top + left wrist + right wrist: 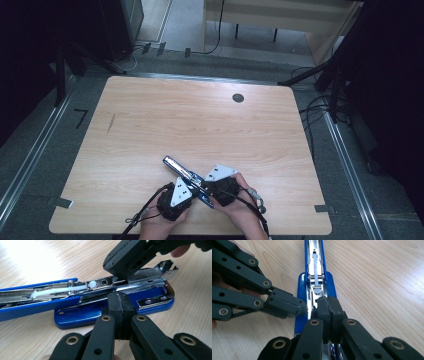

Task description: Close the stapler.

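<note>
The left gripper (119, 302) is keeping its jaws pressed together, tips touching the side of the blue stapler (82, 315), with nothing caught between them. The right gripper (329, 305) is pressed together too, its tips pushing down on the shiny staple track. The stapler is lying flipped open on the wooden table (150, 115), near the six o'clock edge, its top arm pointing toward ten o'clock. I think they are working on the staple track, maybe loading it. Next, one gripper should be holding the base steady while the other is folding the top arm down gently
</note>
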Available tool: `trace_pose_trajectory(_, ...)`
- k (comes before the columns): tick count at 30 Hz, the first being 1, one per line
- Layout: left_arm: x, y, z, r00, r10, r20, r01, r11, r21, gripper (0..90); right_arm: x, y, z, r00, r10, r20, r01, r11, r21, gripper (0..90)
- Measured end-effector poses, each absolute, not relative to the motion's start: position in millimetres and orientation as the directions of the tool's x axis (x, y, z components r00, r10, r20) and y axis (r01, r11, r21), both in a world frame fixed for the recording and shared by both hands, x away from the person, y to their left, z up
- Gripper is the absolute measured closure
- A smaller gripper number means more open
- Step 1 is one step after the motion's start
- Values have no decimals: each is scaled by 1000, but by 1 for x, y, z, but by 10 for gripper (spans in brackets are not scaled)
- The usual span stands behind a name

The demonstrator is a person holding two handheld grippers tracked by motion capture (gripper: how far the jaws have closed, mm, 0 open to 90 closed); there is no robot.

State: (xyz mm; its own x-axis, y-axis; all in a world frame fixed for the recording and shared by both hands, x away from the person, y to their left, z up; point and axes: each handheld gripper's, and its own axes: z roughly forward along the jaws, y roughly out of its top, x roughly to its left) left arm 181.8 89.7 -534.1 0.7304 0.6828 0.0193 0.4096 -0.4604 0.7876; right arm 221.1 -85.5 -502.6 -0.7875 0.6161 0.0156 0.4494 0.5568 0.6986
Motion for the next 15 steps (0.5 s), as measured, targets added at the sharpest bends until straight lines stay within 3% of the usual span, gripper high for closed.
trace_pose_trajectory(15,182,90,-534,731,682,18,410,-460,787,900,218,-92,-502,-793,609,9,450,576,682,900)
